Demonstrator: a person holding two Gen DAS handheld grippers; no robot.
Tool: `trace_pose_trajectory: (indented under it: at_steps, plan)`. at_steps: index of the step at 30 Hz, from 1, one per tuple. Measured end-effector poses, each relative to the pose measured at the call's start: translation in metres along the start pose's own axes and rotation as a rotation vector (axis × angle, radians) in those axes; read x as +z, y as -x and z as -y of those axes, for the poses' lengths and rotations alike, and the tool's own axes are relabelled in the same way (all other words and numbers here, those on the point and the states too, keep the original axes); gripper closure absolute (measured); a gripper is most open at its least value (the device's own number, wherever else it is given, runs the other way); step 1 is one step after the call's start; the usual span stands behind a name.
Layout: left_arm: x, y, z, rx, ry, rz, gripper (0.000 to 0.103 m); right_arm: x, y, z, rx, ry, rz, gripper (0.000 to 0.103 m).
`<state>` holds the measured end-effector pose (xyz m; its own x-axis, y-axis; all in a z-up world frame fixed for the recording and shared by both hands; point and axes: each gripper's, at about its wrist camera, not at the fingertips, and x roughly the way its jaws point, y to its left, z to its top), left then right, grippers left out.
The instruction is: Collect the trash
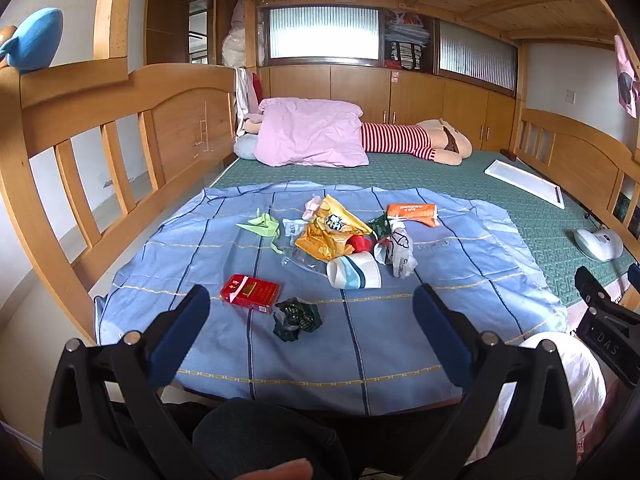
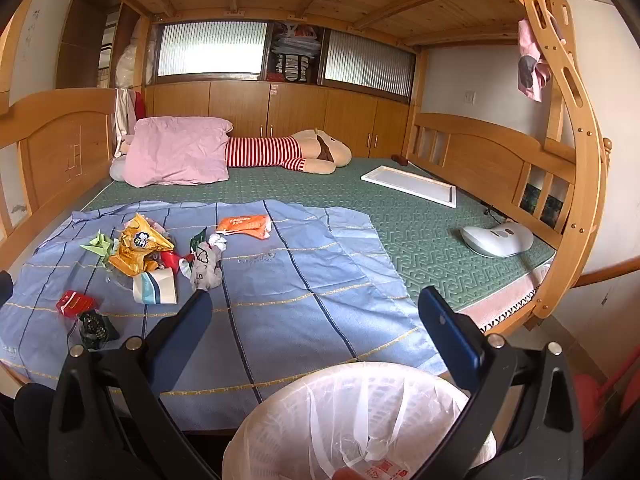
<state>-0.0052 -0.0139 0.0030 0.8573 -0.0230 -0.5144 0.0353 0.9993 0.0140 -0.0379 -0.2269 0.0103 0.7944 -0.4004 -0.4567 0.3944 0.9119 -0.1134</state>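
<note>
The left gripper hangs over the near edge of the bed, jaws spread wide with nothing between them. The right gripper is likewise wide and empty, poised above the bin, whose white liner gapes open just below it.

The trash lies scattered on the blue sheet. Nearest the left gripper are a dark crumpled wrapper and, touching it, a red box. Farther back sit a tipped paper cup, a yellow bag, a green paper scrap, a grey crumpled piece and an orange packet.

No piece looks picked up yet, so the step in hand is probably the first grasp. The dark wrapper seems the sensible start: it is closest and sits almost centred between the left jaws. The person would do well to come down so the fingers straddle it without snagging the sheet, since loose fabric may bunch and lift with the piece. The red box lies close enough that a careless closing could catch its corner too. The wrapper is soft, so a firm squeeze should hold it. The bin stands to the right, just beside the bed's near edge, so the carry is short.
</note>
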Motion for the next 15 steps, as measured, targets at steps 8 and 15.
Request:
trace_pose_trajectory:
  at_steps: [8,15]
  plan:
    - [-0.0013,-0.0022,0.0000,-0.002,-0.003,-0.003,0.003,-0.0021,-0.0018,-0.0017,0.000,0.002,-0.002,0.003]
    - [-0.0019,-0.0023,-0.0002,-0.002,-0.001,-0.004,0.003,-0.0037,-0.0036,-0.0031,-0.001,0.004,-0.004,0.003]
